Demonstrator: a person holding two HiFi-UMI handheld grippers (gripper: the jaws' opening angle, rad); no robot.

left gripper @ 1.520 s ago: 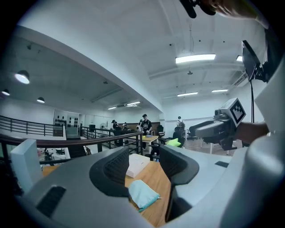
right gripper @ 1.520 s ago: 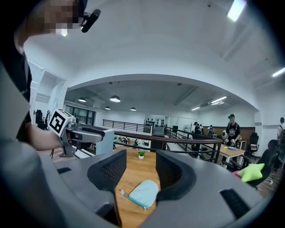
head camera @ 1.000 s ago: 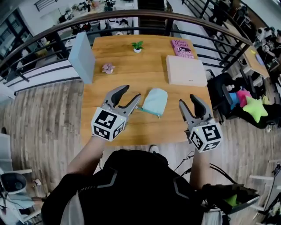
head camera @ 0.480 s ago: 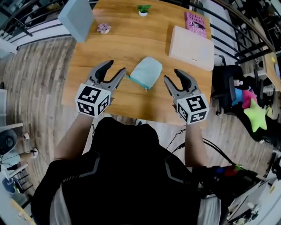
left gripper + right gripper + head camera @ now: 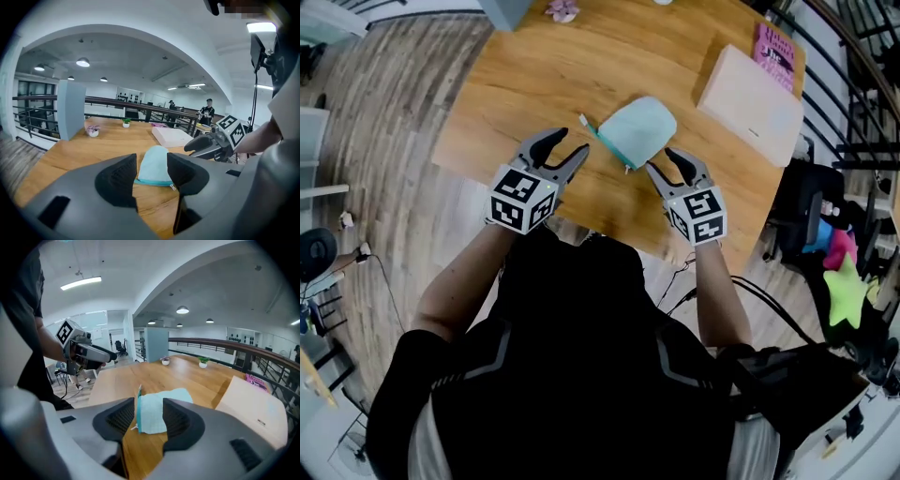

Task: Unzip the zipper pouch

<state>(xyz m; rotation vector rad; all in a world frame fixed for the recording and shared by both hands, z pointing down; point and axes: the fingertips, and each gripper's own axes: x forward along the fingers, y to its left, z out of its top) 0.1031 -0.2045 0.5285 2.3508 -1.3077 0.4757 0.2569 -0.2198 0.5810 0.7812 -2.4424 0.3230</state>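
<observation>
A light teal zipper pouch [image 5: 639, 129] lies flat on the wooden table [image 5: 525, 84], its zipper edge toward the near side. My left gripper [image 5: 566, 150] sits just left of the pouch's zipper end. Its jaws are closing slightly, with nothing between them. My right gripper [image 5: 666, 165] stands open just short of the pouch's near right corner, also holding nothing. In the left gripper view the pouch [image 5: 154, 165] lies ahead between the fingers [image 5: 123, 176]. In the right gripper view the pouch [image 5: 174, 395] and its zipper pull show ahead of the jaws.
A beige box [image 5: 752, 94] and a pink book [image 5: 776, 45] lie at the table's far right. A small pink flower [image 5: 563, 9] and an upright blue-grey panel [image 5: 70, 110] stand at the far left. A chair with bright toys [image 5: 842, 292] stands right of the table.
Both grippers have moved forward and inward, closing in on the pouch from either side. The head view has shifted, so the table sits higher in the picture.
</observation>
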